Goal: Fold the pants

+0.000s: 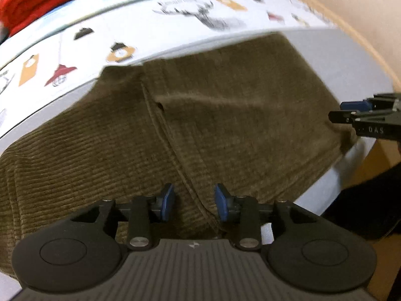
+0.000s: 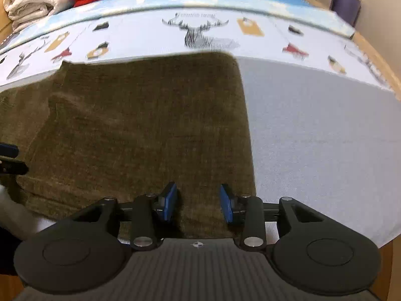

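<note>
Blue-padded left gripper and right gripper both hover with jaws apart, holding nothing, above olive corduroy pants lying flat on a grey mat, bordered by a deer-print cloth.

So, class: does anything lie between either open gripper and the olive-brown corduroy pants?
Nothing visible does. The left gripper and right gripper both sit open directly over the olive-brown corduroy pants, with no object in between.
</note>
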A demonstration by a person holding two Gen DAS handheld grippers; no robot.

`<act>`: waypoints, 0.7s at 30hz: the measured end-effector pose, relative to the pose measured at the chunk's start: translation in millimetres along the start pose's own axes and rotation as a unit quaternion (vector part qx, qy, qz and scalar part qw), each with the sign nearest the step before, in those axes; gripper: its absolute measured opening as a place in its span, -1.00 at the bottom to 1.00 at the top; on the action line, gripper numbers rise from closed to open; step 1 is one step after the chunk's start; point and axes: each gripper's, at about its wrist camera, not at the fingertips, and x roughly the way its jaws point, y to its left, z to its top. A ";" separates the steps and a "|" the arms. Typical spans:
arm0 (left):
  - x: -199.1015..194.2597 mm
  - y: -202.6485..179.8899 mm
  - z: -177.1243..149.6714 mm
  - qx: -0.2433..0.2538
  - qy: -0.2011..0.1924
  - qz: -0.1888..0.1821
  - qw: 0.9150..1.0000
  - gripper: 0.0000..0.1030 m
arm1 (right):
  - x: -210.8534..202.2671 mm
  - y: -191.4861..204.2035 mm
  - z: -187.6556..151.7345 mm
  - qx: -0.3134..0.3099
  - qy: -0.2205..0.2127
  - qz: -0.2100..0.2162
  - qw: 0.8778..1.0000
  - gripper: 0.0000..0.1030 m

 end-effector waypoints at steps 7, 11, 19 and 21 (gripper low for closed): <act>-24.0 23.7 -4.3 -0.037 -0.043 0.003 0.998 -0.19 | -53.4 26.7 41.2 -0.046 -0.109 0.044 0.992 -0.21; -37.2 41.2 -10.5 -0.056 -0.051 0.013 0.997 -0.19 | -74.0 48.5 68.5 -0.094 -0.136 0.068 0.984 -0.10; -55.1 87.7 -29.8 -0.109 -0.054 0.044 0.992 -0.19 | -49.8 91.9 90.0 -0.124 -0.130 0.093 0.979 -0.09; -59.5 100.3 -34.4 -0.125 -0.057 0.048 0.989 -0.19 | -35.1 102.3 84.5 -0.118 -0.116 0.102 0.981 -0.09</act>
